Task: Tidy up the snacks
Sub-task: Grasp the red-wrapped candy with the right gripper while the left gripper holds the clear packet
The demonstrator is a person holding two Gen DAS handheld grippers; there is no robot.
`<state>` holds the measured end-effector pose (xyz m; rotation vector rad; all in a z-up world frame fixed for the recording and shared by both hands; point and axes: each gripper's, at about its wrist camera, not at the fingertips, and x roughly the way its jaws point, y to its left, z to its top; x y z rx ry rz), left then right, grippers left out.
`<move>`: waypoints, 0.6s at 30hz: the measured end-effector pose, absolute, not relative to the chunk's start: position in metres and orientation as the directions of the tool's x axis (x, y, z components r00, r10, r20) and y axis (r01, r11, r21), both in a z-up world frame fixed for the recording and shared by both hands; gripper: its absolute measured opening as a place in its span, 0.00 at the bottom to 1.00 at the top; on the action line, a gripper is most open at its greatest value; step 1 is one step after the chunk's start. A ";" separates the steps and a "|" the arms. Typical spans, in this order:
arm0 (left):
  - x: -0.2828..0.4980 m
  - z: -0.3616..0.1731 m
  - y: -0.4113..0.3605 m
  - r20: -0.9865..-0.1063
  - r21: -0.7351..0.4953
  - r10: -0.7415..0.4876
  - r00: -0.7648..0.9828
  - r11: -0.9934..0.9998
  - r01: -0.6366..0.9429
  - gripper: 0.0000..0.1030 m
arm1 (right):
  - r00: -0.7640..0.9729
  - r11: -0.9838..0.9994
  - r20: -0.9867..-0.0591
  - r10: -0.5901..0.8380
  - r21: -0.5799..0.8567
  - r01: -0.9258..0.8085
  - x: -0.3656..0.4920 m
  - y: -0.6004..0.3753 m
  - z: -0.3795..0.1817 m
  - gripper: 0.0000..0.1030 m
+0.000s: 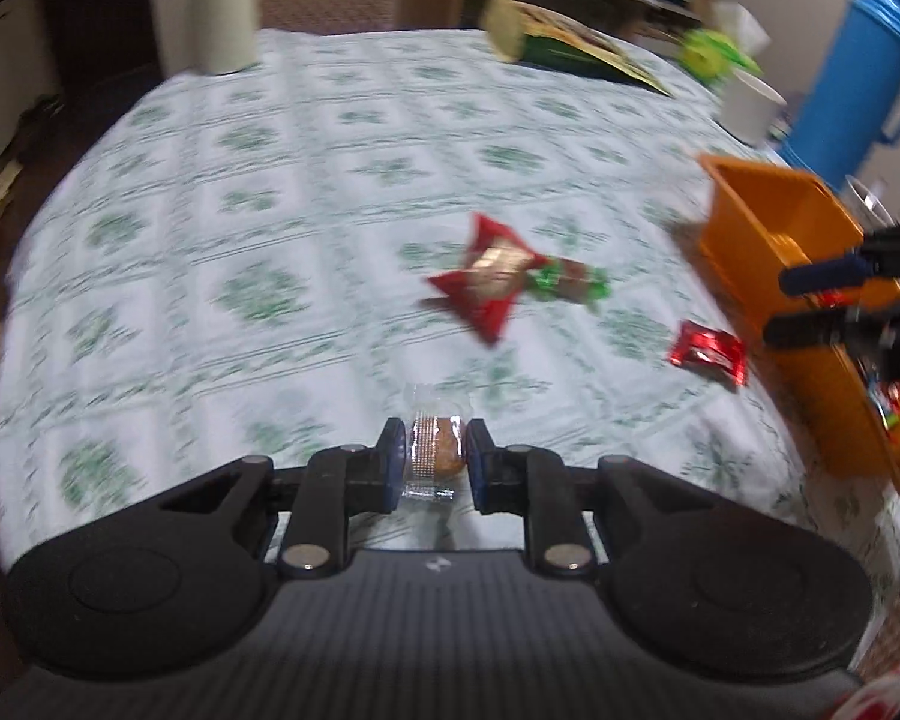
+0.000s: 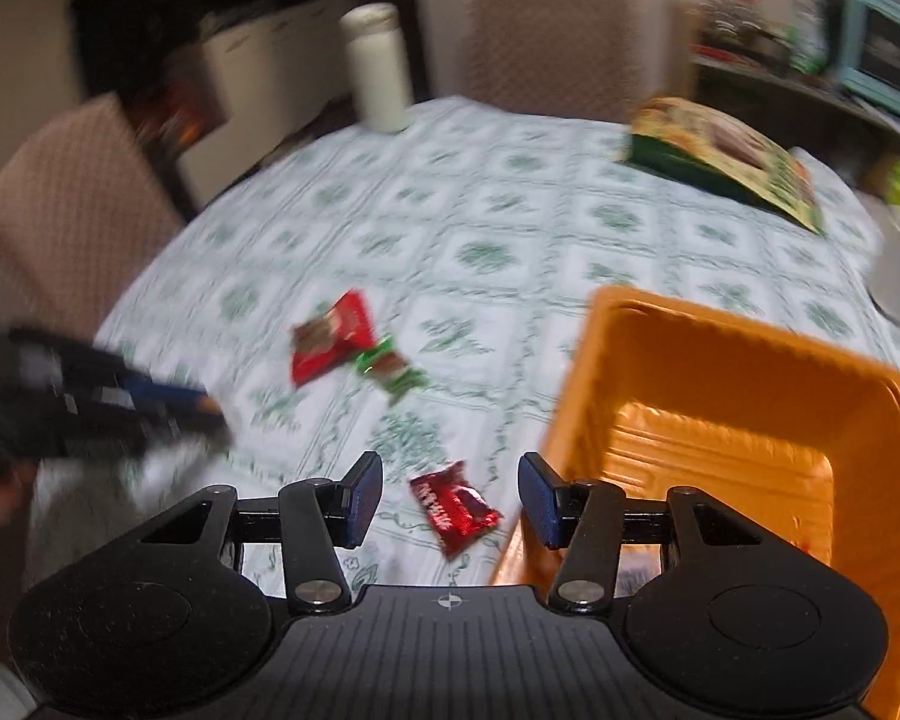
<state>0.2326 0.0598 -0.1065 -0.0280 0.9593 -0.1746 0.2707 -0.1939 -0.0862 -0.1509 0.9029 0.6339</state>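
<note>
Grip: my left gripper (image 1: 431, 457) pinches clear-wrapped cookie (image 1: 435, 455) above table | right gripper (image 2: 450, 501) spread, empty | risk: slick wrapper may slip before orange bin (image 1: 774, 228).

Reds, greens and orange on a white-and-green cloth

The tablecloth (image 1: 282, 192) is white with a repeating grid of green leafy motifs and thin green lines. Near its middle lie a red wrapper (image 1: 489, 276) with a gold-brown patch and a green-and-red foil wrapper (image 1: 570, 282); nearer the right edge is a smaller glossy red packet (image 2: 455, 507) with white lettering. The tub (image 2: 744, 372) at the right edge is plain orange. The left gripper (image 1: 432, 456), black with blue pads, frames a clear wrapper (image 1: 435, 450) showing a tan-brown biscuit. At the far edge: a cream-white bottle (image 2: 378, 69), a green-and-yellow printed bag (image 2: 726, 153), a blue jug (image 1: 852, 84).
</note>
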 end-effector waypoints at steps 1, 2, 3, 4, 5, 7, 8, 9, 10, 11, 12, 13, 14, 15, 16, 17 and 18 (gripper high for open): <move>0.230 -0.105 0.065 -0.811 -0.104 -0.152 0.564 0.988 0.116 0.18 | 0.437 0.794 -0.784 0.442 0.114 -0.597 0.272 -0.187 -0.089 0.50; 0.228 -0.103 0.069 -0.811 -0.106 -0.144 0.567 0.989 0.099 0.18 | 0.425 0.776 -0.793 0.436 0.092 -0.624 0.273 -0.181 -0.090 0.50; 0.226 -0.102 0.073 -0.812 -0.107 -0.136 0.568 0.991 0.085 0.18 | 0.411 0.757 -0.803 0.432 0.075 -0.649 0.273 -0.176 -0.092 0.50; 0.224 -0.102 0.076 -0.814 -0.104 -0.128 0.567 0.992 0.074 0.18 | 0.391 0.735 -0.818 0.423 0.057 -0.676 0.274 -0.169 -0.094 0.50; 0.222 -0.101 0.077 -0.816 -0.100 -0.119 0.565 0.993 0.064 0.18 | 0.378 0.718 -0.832 0.406 0.035 -0.695 0.276 -0.164 -0.098 0.50; 0.219 -0.101 0.080 -0.819 -0.095 -0.105 0.564 0.994 0.047 0.18 | 0.359 0.684 -0.864 0.352 -0.025 -0.729 0.281 -0.154 -0.106 0.50; 0.217 -0.101 0.081 -0.820 -0.096 -0.101 0.564 0.995 0.039 0.18 | 0.347 0.667 -0.879 0.327 -0.045 -0.744 0.282 -0.149 -0.110 0.50; 0.214 -0.100 0.083 -0.820 -0.097 -0.098 0.564 0.995 0.031 0.18 | 0.336 0.651 -0.892 0.304 -0.063 -0.757 0.285 -0.145 -0.114 0.50; 0.212 -0.100 0.084 -0.820 -0.098 -0.095 0.565 0.995 0.024 0.19 | 0.317 0.633 -0.907 0.278 -0.075 -0.770 0.287 -0.141 -0.118 0.50; 0.211 -0.099 0.084 -0.820 -0.100 -0.092 0.565 0.995 0.018 0.19 | 0.297 0.614 -0.919 0.259 -0.081 -0.785 0.290 -0.137 -0.122 0.50; 0.209 -0.099 0.085 -0.819 -0.100 -0.091 0.566 0.995 0.014 0.19 | 0.286 0.596 -0.927 0.243 -0.090 -0.798 0.292 -0.135 -0.125 0.50; 0.207 -0.098 0.086 -0.820 -0.101 -0.089 0.566 0.995 0.009 0.19 | 0.271 0.577 -0.936 0.225 -0.096 -0.811 0.294 -0.134 -0.128 0.50; 0.205 -0.098 0.087 -0.821 -0.102 -0.086 0.565 0.995 0.004 0.19 | 0.259 0.558 -0.943 0.207 -0.104 -0.823 0.296 -0.131 -0.130 0.50; 0.204 -0.098 0.088 -0.822 -0.102 -0.084 0.564 0.995 -0.002 0.19 | 0.253 0.542 -0.948 0.190 -0.114 -0.833 0.297 -0.128 -0.132 0.50; 0.203 -0.098 0.089 -0.822 -0.102 -0.080 0.563 0.995 -0.007 0.19 | 0.247 0.529 -0.953 0.176 -0.120 -0.840 0.299 -0.126 -0.135 0.49; 0.202 -0.098 0.089 -0.823 -0.101 -0.076 0.563 0.995 -0.013 0.19 | 0.240 0.521 -0.957 0.163 -0.123 -0.845 0.302 -0.124 -0.138 0.49; 0.202 -0.098 0.090 -0.824 -0.102 -0.075 0.562 0.995 -0.017 0.19 | 0.234 0.515 -0.961 0.150 -0.126 -0.848 0.304 -0.123 -0.141 0.48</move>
